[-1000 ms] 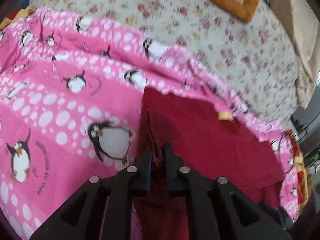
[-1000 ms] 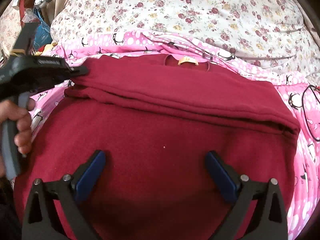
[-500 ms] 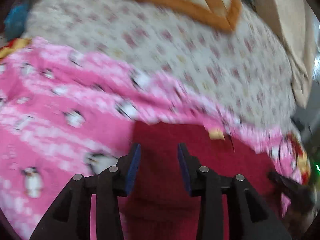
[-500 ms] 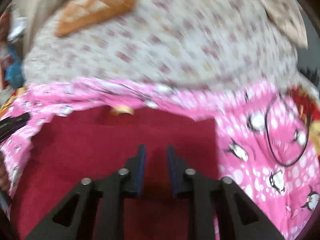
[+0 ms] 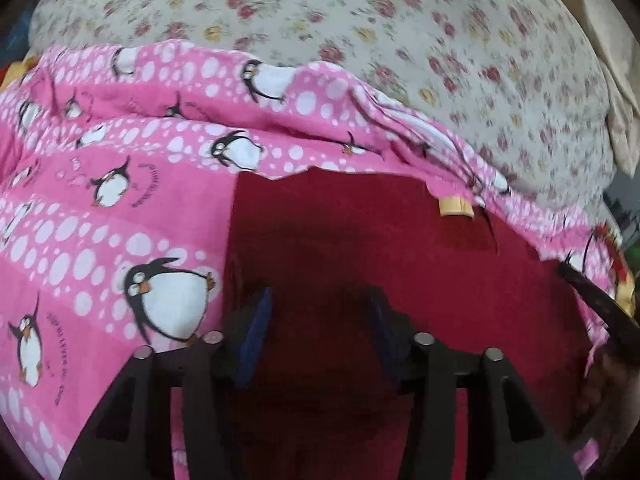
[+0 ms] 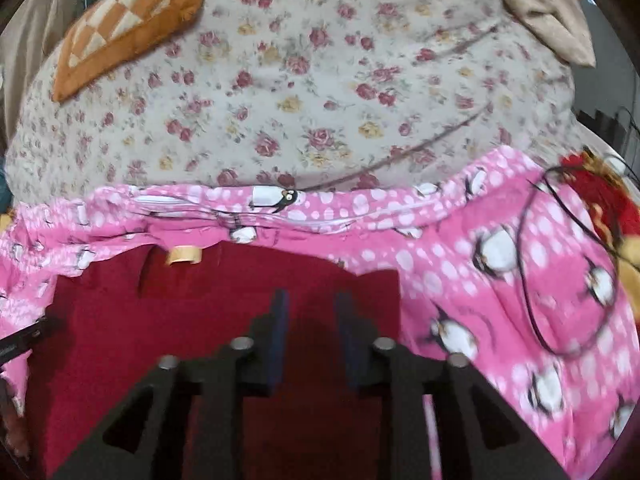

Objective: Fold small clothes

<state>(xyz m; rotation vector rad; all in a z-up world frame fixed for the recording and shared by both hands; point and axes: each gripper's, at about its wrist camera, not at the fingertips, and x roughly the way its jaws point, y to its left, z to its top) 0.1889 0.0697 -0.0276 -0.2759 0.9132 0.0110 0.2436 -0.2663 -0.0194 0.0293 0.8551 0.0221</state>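
Note:
A dark red garment [image 5: 360, 248] lies folded on a pink penguin blanket [image 5: 100, 240], its yellow neck label [image 5: 456, 206] at the far edge. My left gripper [image 5: 320, 320] hovers over the garment's left part with its jaws opening. Only the cloth lying below shows in the gap, and the pads press on nothing. In the right wrist view the garment [image 6: 160, 320] and its label [image 6: 184, 255] show again. My right gripper [image 6: 312, 320] sits over the garment's right part near its side edge, jaws opening, nothing pinched. The left gripper's dark tip [image 6: 20, 340] shows at the left edge.
Beyond the blanket [image 6: 520, 280] stretches a floral sheet [image 6: 320, 80] with an orange checked cushion [image 6: 128, 24] and a beige cloth [image 6: 552, 12]. A thin black cable loop [image 6: 532, 300] lies on the blanket to the right, by red and yellow fabric [image 6: 600, 200].
The left gripper was shut on the garment's left edge; it has let go and opened. The right gripper moved right across the garment, narrowed from wide open, then widened a little.

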